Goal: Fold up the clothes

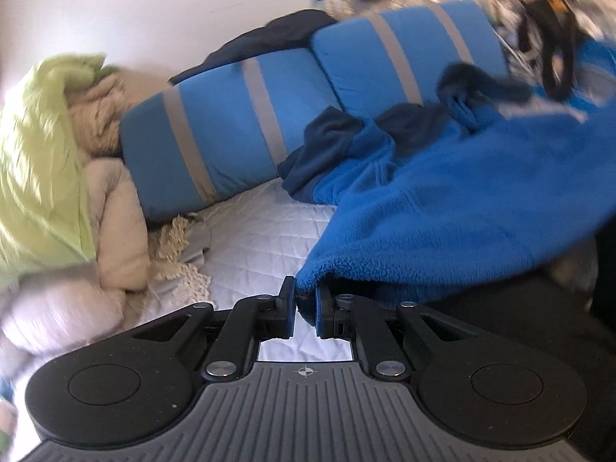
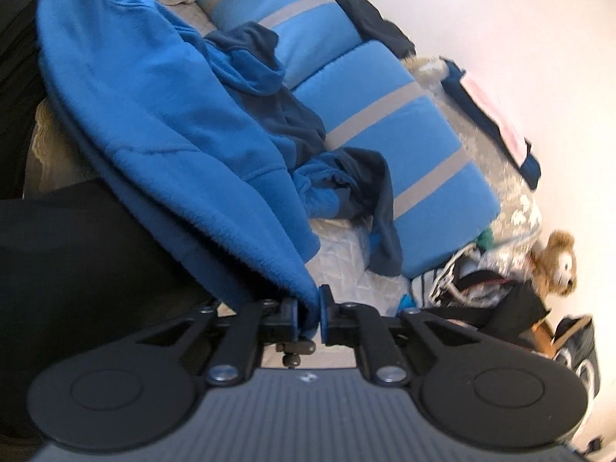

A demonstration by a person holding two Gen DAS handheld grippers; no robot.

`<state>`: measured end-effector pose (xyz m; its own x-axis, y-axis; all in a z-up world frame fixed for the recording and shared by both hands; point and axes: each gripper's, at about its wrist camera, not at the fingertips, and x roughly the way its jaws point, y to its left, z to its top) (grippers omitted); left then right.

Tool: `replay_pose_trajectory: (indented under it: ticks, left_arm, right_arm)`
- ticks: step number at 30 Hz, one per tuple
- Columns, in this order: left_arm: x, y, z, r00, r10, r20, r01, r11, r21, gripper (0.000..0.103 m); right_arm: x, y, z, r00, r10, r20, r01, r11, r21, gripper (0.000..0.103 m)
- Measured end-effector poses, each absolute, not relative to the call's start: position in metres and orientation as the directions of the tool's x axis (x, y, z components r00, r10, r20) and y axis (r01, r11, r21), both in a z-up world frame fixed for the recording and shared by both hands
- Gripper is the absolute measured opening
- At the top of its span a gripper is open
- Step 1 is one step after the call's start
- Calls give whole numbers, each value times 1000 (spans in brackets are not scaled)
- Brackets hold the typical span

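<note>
You have a bright blue fleece top [image 1: 454, 208] stretched between your two grippers, with its far part and navy lining bunched on the bed in front of you. Your left gripper [image 1: 305, 304] has its fingers closed on one corner of the hem, the fabric pinched between the blue pads. Your right gripper [image 2: 309, 313] is clamped the same way on another corner of the fleece [image 2: 154, 123], which rises from the pads in a broad sheet toward the upper left of that view. Both views are tilted and a little blurred.

The crumpled part of the top lies against two blue cushions with grey stripes [image 1: 246, 115], which rest along the wall [image 1: 154, 7]. Under the fleece you can see a white quilted bed cover [image 1: 265, 246]. To the left of the cushions, in the left view, sit a beige garment [image 1: 111, 200] and a pale green cloth [image 1: 42, 161], with a bit of cream lace [image 1: 181, 261] beside them. In the right view, a brown teddy bear [image 2: 558, 265] leans at the wall past the cushions' end, near a heap of dark and patterned things [image 2: 481, 288].
</note>
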<state>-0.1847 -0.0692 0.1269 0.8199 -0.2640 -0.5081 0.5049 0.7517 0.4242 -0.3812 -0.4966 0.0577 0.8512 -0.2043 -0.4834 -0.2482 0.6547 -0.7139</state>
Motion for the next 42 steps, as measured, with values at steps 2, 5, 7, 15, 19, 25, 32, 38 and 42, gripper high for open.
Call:
replay_pose_trajectory:
  ticks: [2,5,7,15,19,25,32,38,42]
  left_arm:
    - [-190,-70,127,824,-259,-504,516,710,479,11]
    - [-199,-72,130,830,-266,-490,533,635,559,11]
    - [-207,-74,132,835,-274,-477,540,574,616,11]
    - [-233,-83,137,865,-266,-426,500,384,776,11]
    - [-248,-83,149,875,-261,-407,479,354,803,11]
    - [-270,-77,166,879,-220,-424,476,321,819,10]
    - [-270,-77,121,790,-200,-580,612,312,726,10]
    - [-256,-78,86,726,-185,-662,682,313,660,10]
    - [-249,-80,86,705,-186,-684,703,308,641,15]
  right_arm:
    - [-384,-499,63,859,-197,-473,-256,634,-729,10]
    - [-390,-503,72,868,-192,-458,-277,580,-766,9]
    - [-394,-504,78,873,-191,-448,-291,534,-794,10]
    - [-409,-512,115,895,-168,-414,-295,472,-831,10]
    - [-422,-511,127,894,-165,-417,-306,457,-835,5]
    - [-445,-507,157,870,-136,-474,-341,529,-777,5]
    - [-453,-505,124,773,-122,-622,-457,572,-681,5]
    - [-448,-506,89,674,-97,-732,-542,609,-579,6]
    - [-445,-508,80,652,-79,-754,-558,623,-548,17]
